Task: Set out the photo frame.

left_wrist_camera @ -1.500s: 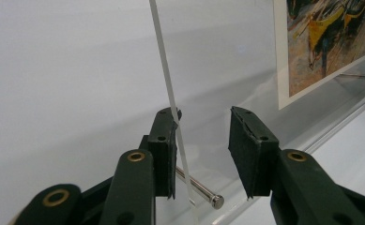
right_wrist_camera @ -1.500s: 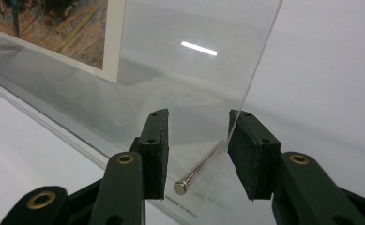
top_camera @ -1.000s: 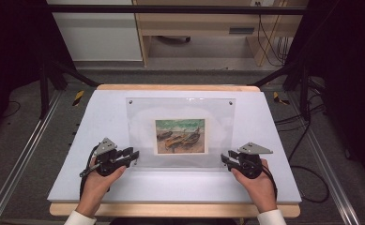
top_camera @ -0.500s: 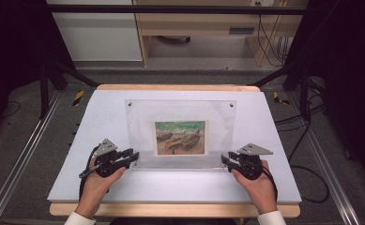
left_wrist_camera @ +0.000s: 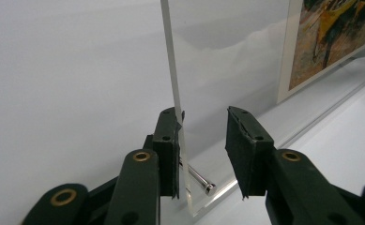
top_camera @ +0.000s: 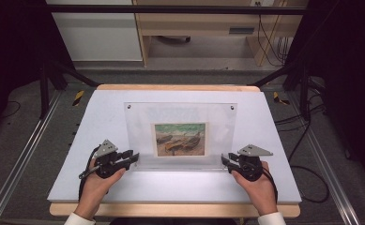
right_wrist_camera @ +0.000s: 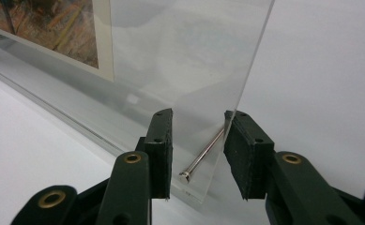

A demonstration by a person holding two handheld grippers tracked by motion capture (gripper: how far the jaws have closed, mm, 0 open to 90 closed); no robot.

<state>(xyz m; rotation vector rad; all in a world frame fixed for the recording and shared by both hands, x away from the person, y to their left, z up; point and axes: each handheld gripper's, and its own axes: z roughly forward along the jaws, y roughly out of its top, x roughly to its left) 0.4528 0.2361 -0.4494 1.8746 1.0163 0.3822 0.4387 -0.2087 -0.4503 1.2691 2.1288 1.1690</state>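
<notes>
1. Frame (top_camera: 180, 135): clear acrylic panel with a small print (top_camera: 180, 138) in the middle, standing upright on its long bottom edge on the table (top_camera: 95, 117), about centre.
2. Left gripper (top_camera: 132, 157) sits at the frame's lower left corner, right gripper (top_camera: 225, 160) at the lower right. Both hands low, near the table.
3. Left jaws part open, straddling the panel edge. Left pad (left_wrist_camera: 170, 140) touches the acrylic; the other pad stands off with a clear gap. Not clamped.
4. Right jaws also part open around the corner. One pad looks to touch the panel edge, the other has a gap. No firm grip.
5. Handling, my read: stiff, fairly heavy for its thickness, slick faces, scratches easily, and corners may chip. It tips easily on that thin edge.
6. Grip low at both bottom corners, near the pin (right_wrist_camera: 202, 156), pads flat on the faces, both sides together.
7. High view gives layout and symmetry; pad contact is unreadable there. Gripper views show the gaps and the corner pins (left_wrist_camera: 200, 179).
</notes>
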